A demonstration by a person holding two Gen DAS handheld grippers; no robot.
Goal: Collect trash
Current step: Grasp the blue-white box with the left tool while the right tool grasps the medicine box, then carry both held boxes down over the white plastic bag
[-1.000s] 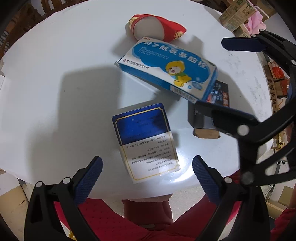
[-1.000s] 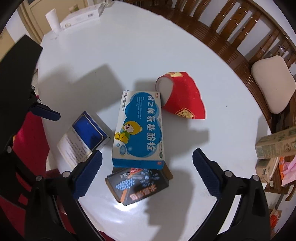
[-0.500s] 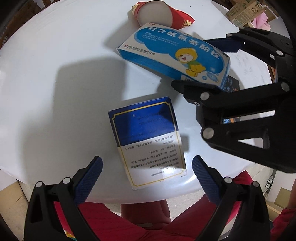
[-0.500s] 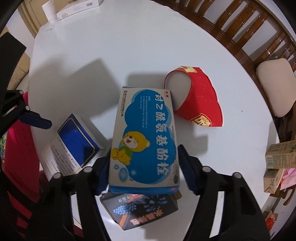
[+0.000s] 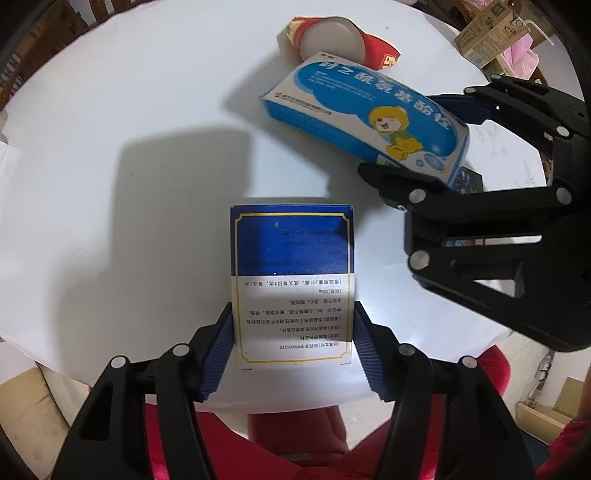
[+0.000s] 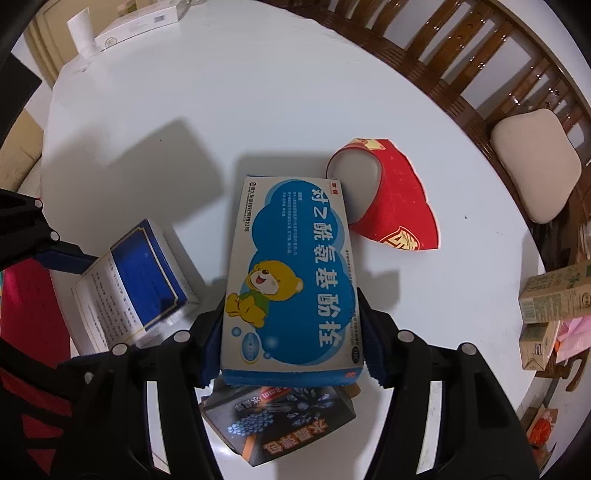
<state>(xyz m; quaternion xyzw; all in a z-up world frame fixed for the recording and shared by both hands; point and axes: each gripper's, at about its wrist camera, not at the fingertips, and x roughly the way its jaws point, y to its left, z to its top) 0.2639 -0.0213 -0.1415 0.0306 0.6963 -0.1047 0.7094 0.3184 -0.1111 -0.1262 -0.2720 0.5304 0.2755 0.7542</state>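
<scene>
My left gripper (image 5: 293, 347) is shut on the near end of a dark blue and white medicine box (image 5: 291, 280) that lies at the round white table's (image 5: 129, 110) front edge; the box also shows in the right wrist view (image 6: 136, 288). My right gripper (image 6: 291, 341) is shut on a light blue box with a cartoon bear (image 6: 291, 273), its near end raised above a black box (image 6: 280, 421). The bear box also shows in the left wrist view (image 5: 369, 114). A flattened red paper cup (image 6: 391, 210) lies beyond it.
Wooden chairs (image 6: 461, 62) with a beige cushion (image 6: 535, 162) ring the far side. Cartons (image 6: 554, 295) stand to the right off the table. A white box and a paper roll (image 6: 83, 33) sit at the table's far left. Red clothing (image 5: 295, 443) is below the near edge.
Both grippers went from open to shut. The left one closed on the dark blue box; the right one closed on the bear box and tilted its near end up.
</scene>
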